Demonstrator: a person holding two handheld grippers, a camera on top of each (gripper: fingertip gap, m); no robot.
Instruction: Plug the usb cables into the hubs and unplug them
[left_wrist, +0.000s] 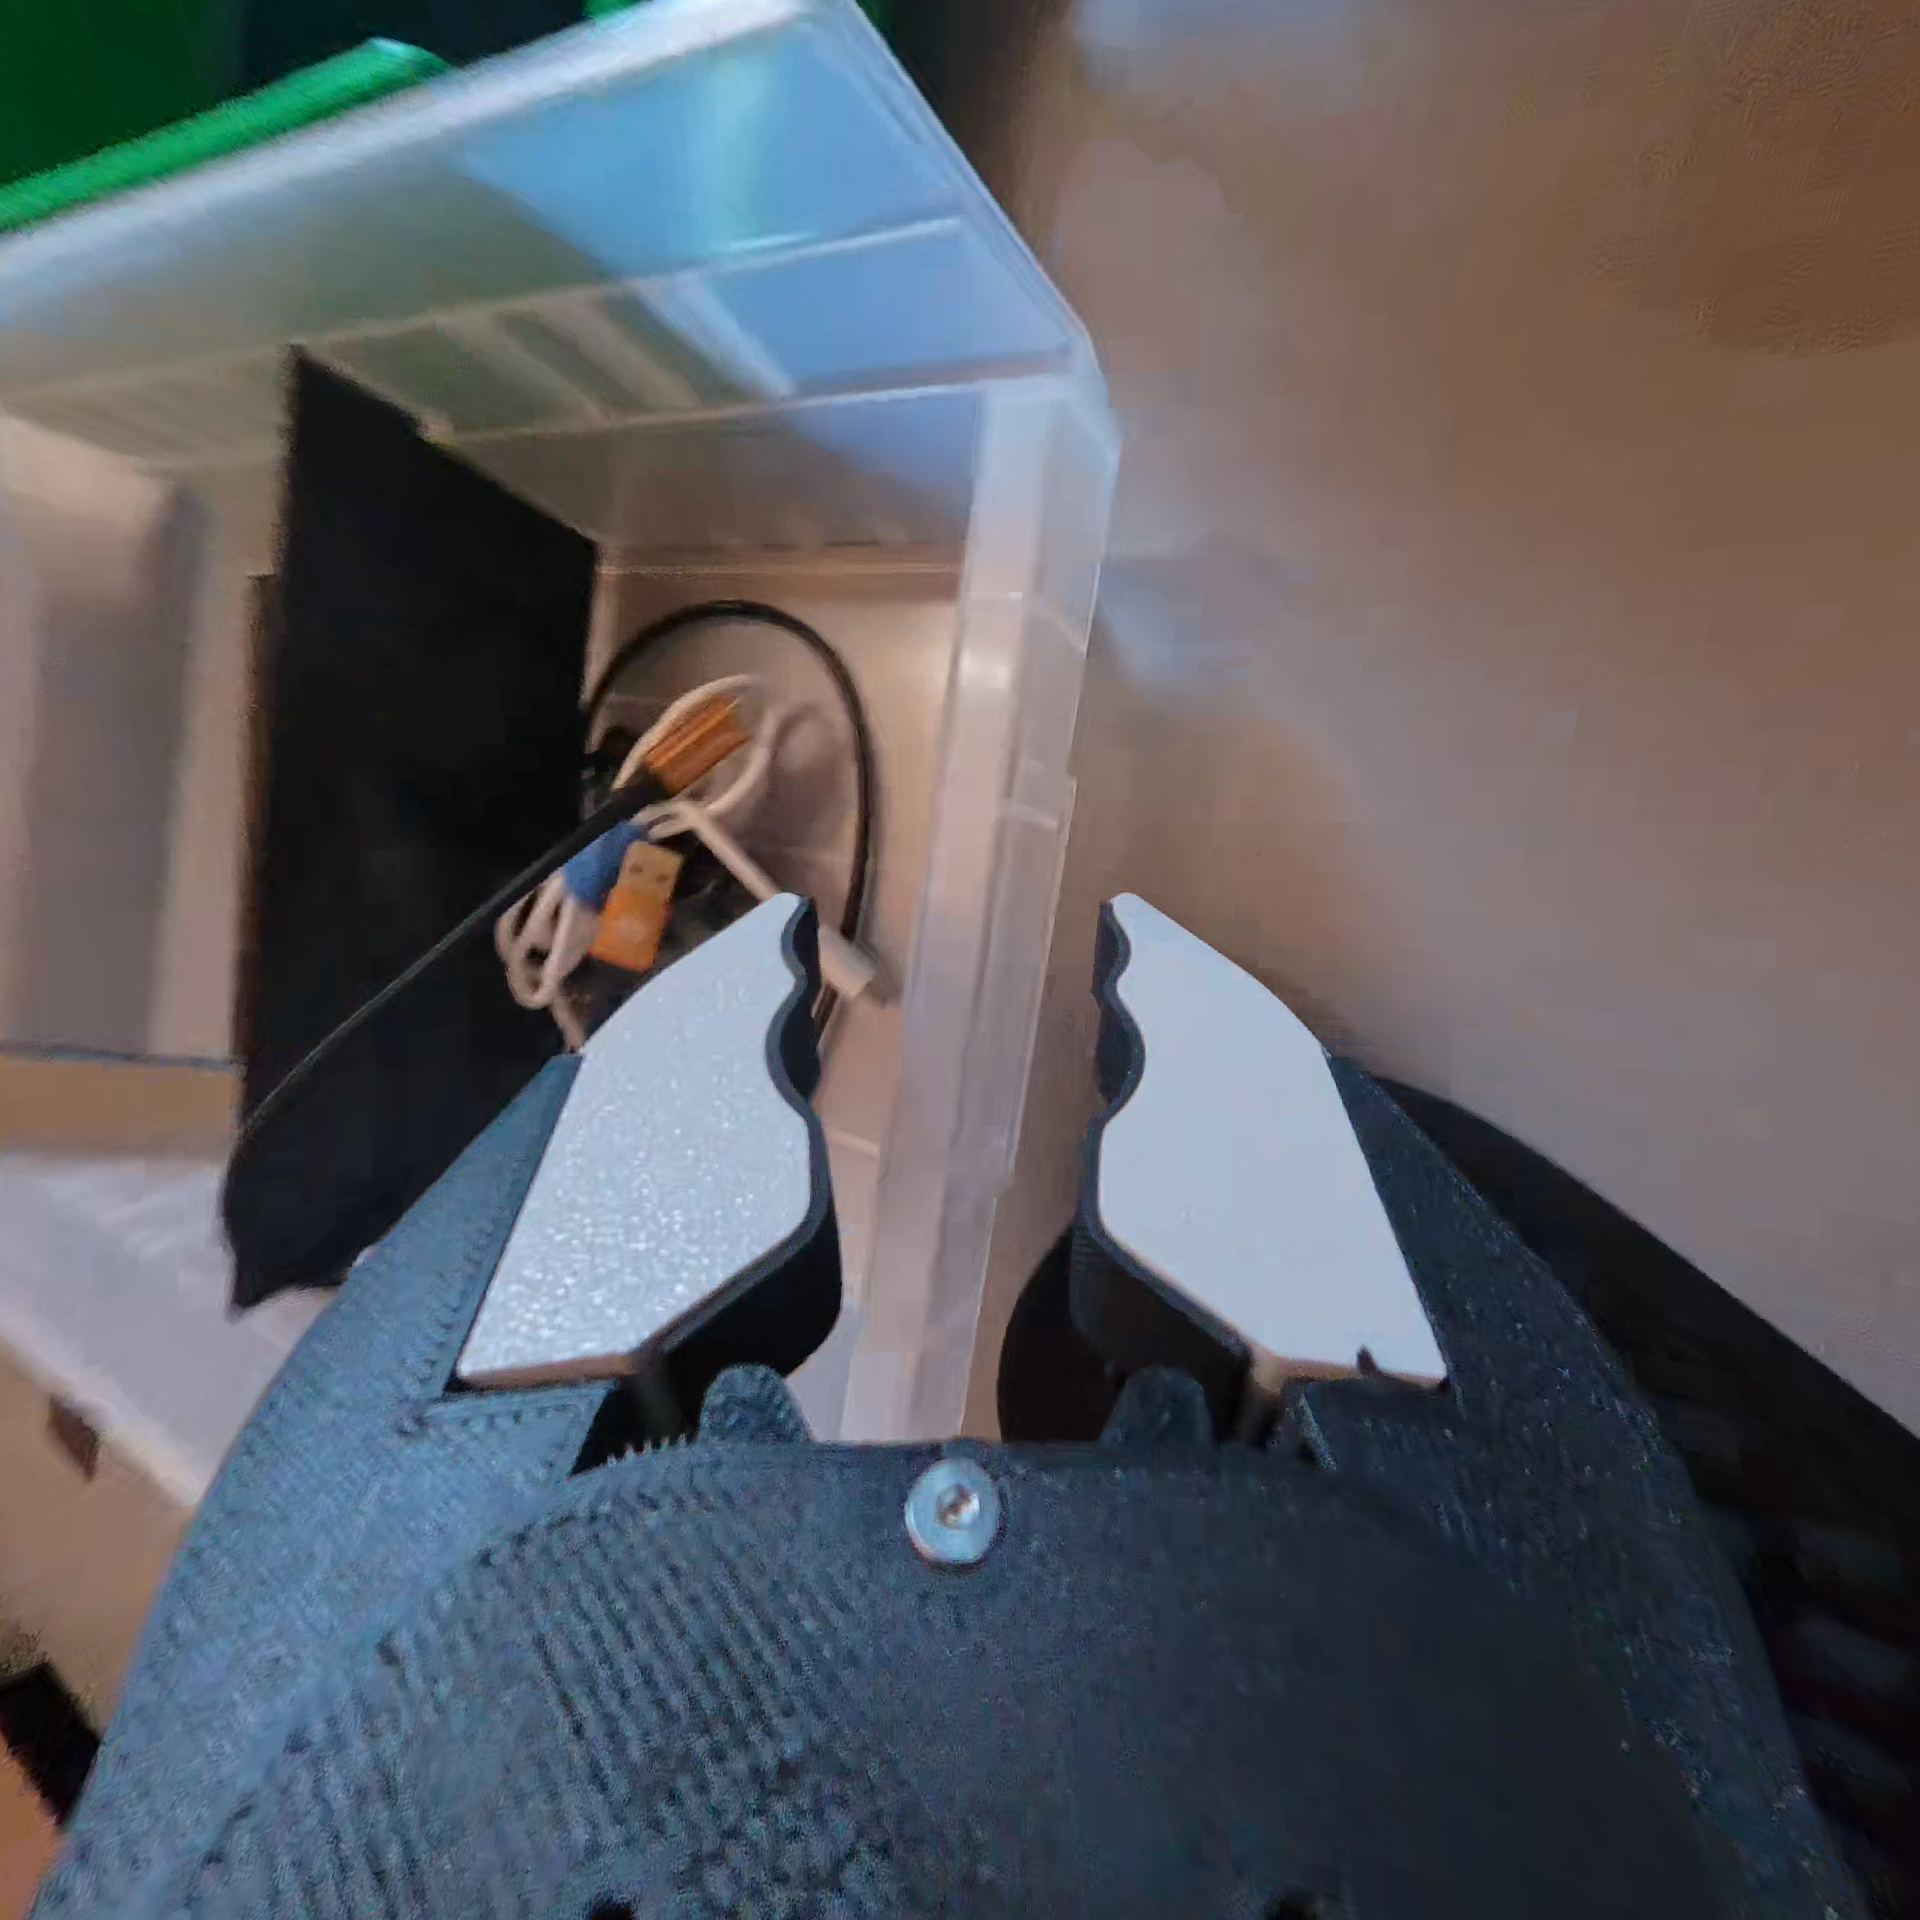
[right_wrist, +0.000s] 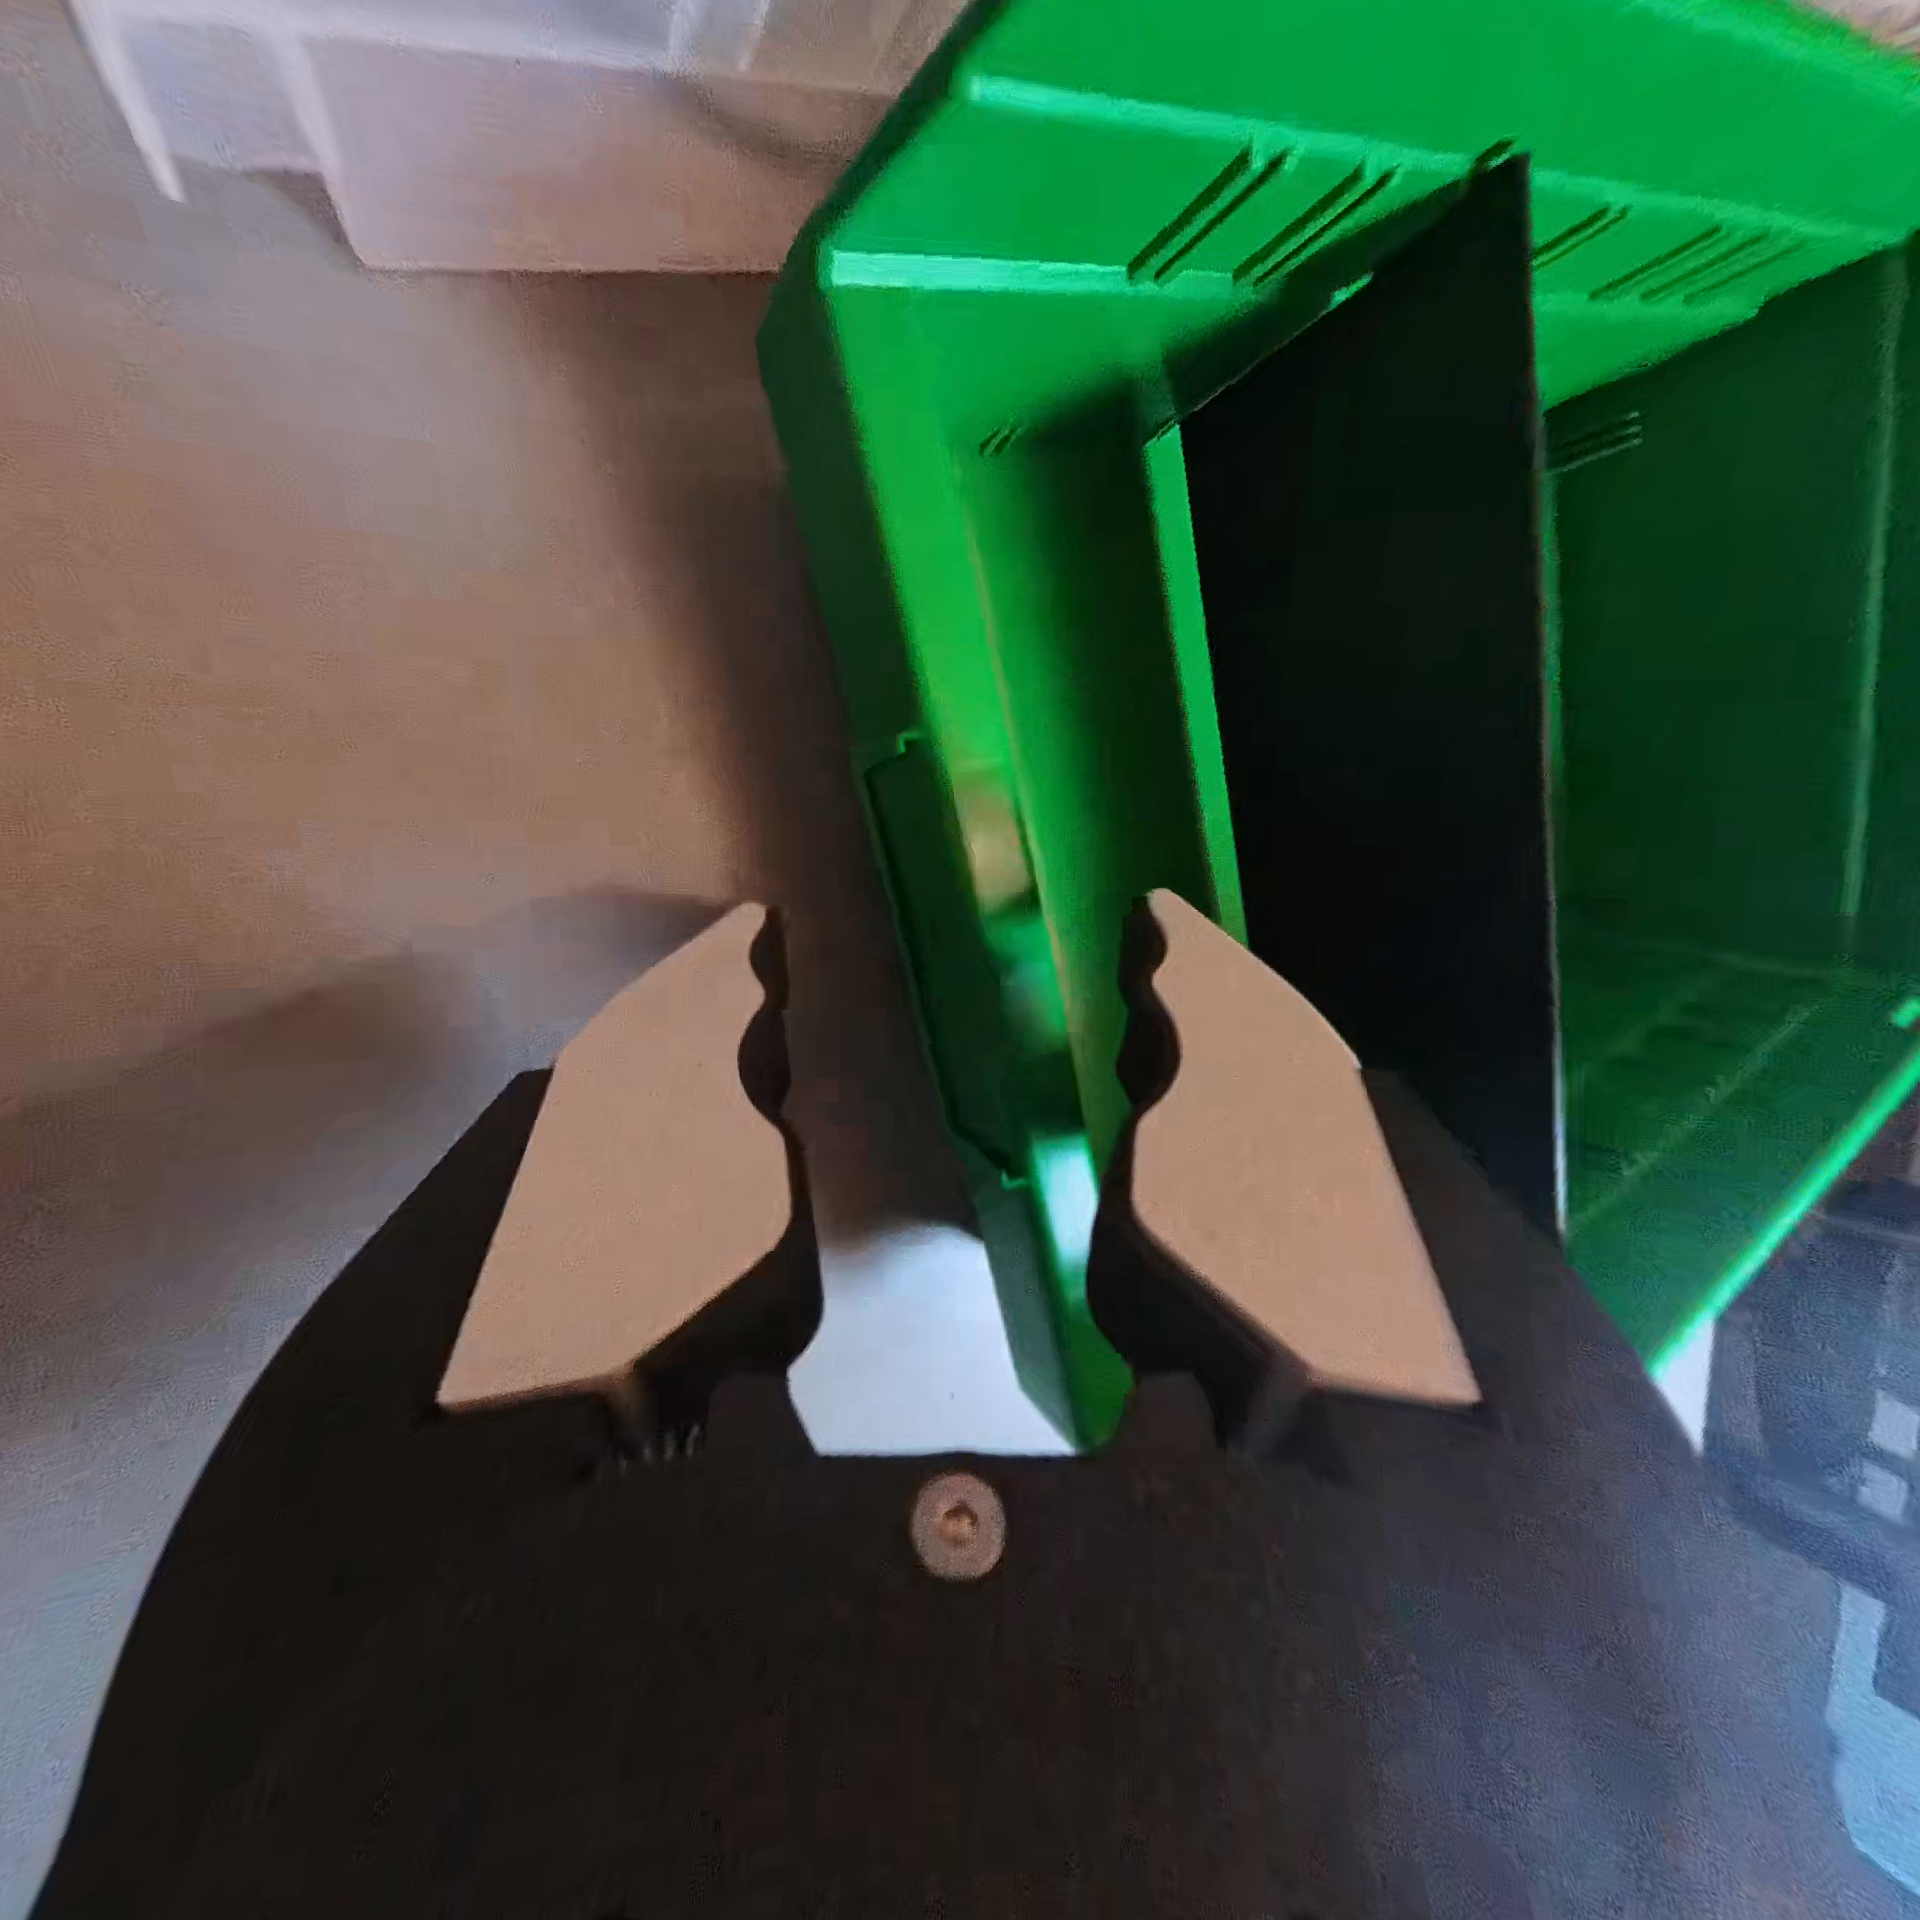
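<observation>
A clear plastic bin (left_wrist: 1029, 675) holds a tangle of USB cables: a white cable (left_wrist: 540, 956), a black cable (left_wrist: 854, 727), an orange plug (left_wrist: 634, 920) and a ribbed orange piece (left_wrist: 698, 740). My left gripper (left_wrist: 951, 914) is open, its jaws astride the bin's right wall with one finger inside near the cables. A green plastic bin (right_wrist: 1039, 364) fills the right wrist view. My right gripper (right_wrist: 951, 920) is open, its jaws astride the green bin's left wall. No hub is clearly visible.
A black panel (left_wrist: 416, 727) stands inside the clear bin left of the cables. A similar black panel (right_wrist: 1382, 675) stands inside the green bin. The clear bin also shows in the right wrist view (right_wrist: 468, 125). Both bins rest on a brown tabletop (right_wrist: 364, 623). My right fingertips sit around 20 cm from my left ones.
</observation>
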